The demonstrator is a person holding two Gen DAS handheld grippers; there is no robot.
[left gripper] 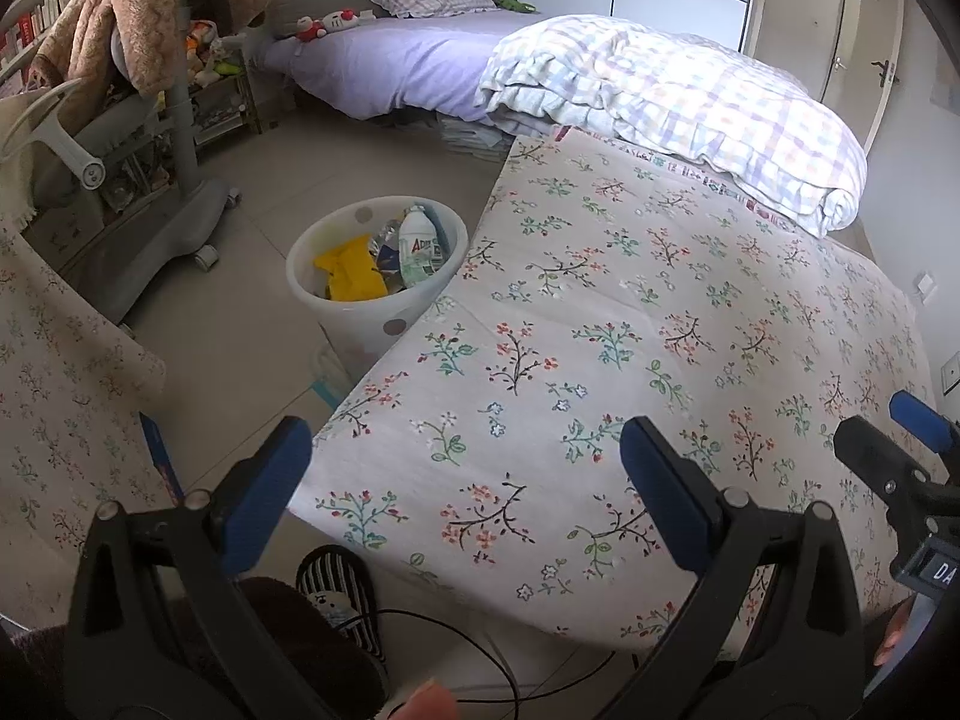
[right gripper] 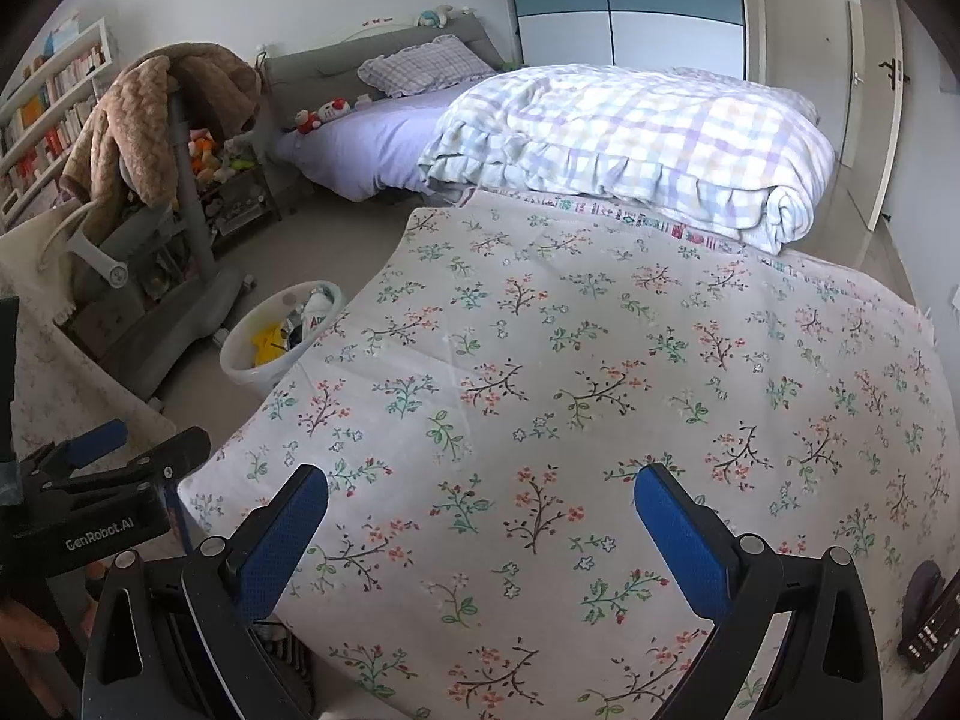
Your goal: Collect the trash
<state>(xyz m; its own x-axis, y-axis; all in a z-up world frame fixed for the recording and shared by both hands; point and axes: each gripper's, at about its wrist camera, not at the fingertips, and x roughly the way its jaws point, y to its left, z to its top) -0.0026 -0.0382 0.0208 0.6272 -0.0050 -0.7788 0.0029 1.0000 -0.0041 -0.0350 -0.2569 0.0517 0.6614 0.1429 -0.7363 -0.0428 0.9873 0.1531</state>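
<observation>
Now, in the left wrist view, the left gripper (left gripper: 465, 474) is hovering with its fingers spread wide and gripping nothing, over the near corner of the cloth (left gripper: 630, 312) that covers a table. Beyond that corner, the bin (left gripper: 312, 276) is standing on the floor, touching the cloth's left edge. Inside the bin, a bottle (left gripper: 420, 246) is leaning beside a yellow wrapper (left gripper: 351, 276) and some crumpled clear plastic. At the cloth's right side, the right gripper (left gripper: 888, 438) is peeking in. Below the cloth's near edge, a striped slipper (left gripper: 339, 588) is showing.

From the right wrist view, the right gripper (right gripper: 480, 510) is also hanging released and empty above the cloth (right gripper: 600, 360). No trash is lying on the cloth in this view; the bin (right gripper: 240, 360) is sitting off the cloth's left edge with the bottle (right gripper: 315, 309) poking out. The left gripper (right gripper: 138, 450) is showing beside the cloth's left corner.

Judging by this, the trash seems already gathered, so the step in hand is likely a last check. Doing it well means sweeping both cameras slowly along the cloth's edges and the floor around the bin, keeping the fingers released until something turns up.
</observation>
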